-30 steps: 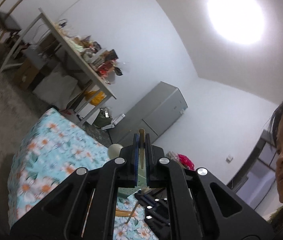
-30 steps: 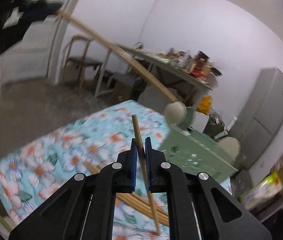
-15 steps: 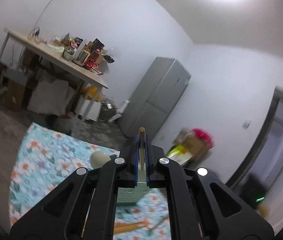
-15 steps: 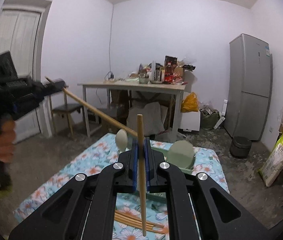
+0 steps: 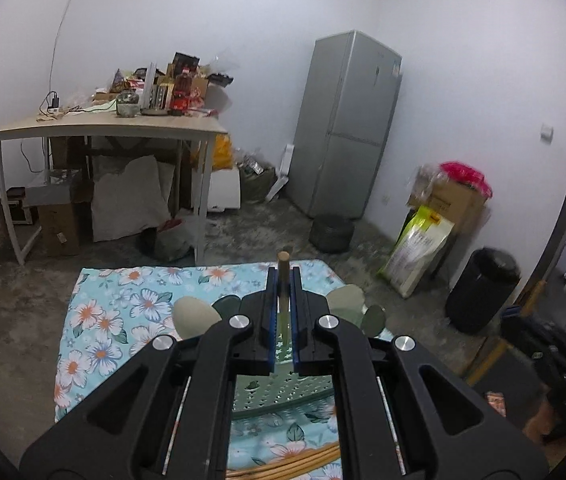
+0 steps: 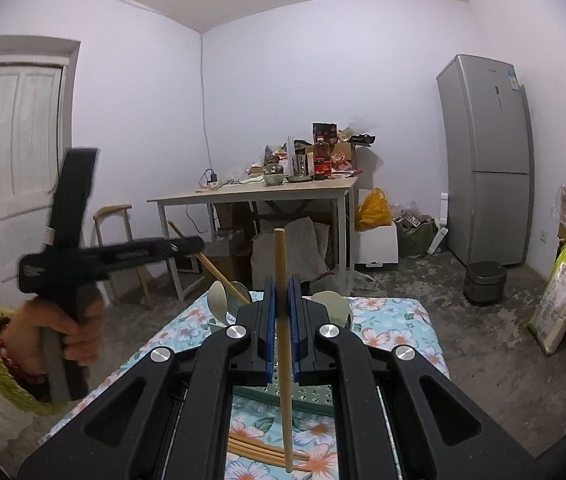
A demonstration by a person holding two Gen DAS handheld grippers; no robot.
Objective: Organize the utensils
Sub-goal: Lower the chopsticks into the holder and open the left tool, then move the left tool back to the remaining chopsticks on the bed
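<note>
A grey refrigerator [image 6: 487, 160] is seen at the far right; its label cannot be read. On the near flowered cloth [image 5: 123, 312] a green perforated rack [image 5: 283, 392] is placed. One chopstick [image 6: 283, 320] is clamped in the right tongs [image 6: 282, 320], another chopstick [image 5: 283, 276] in the left tongs [image 5: 283, 320].

I can read almost nothing here. The yellow-green sack [image 6: 564, 292] by the right wall carries large printed characters, but I can't make them out. The grey refrigerator [image 6: 487, 156] has a small sticker near its top, too small to read. The packages on the wooden table [image 6: 267, 194] show no legible print.
</note>
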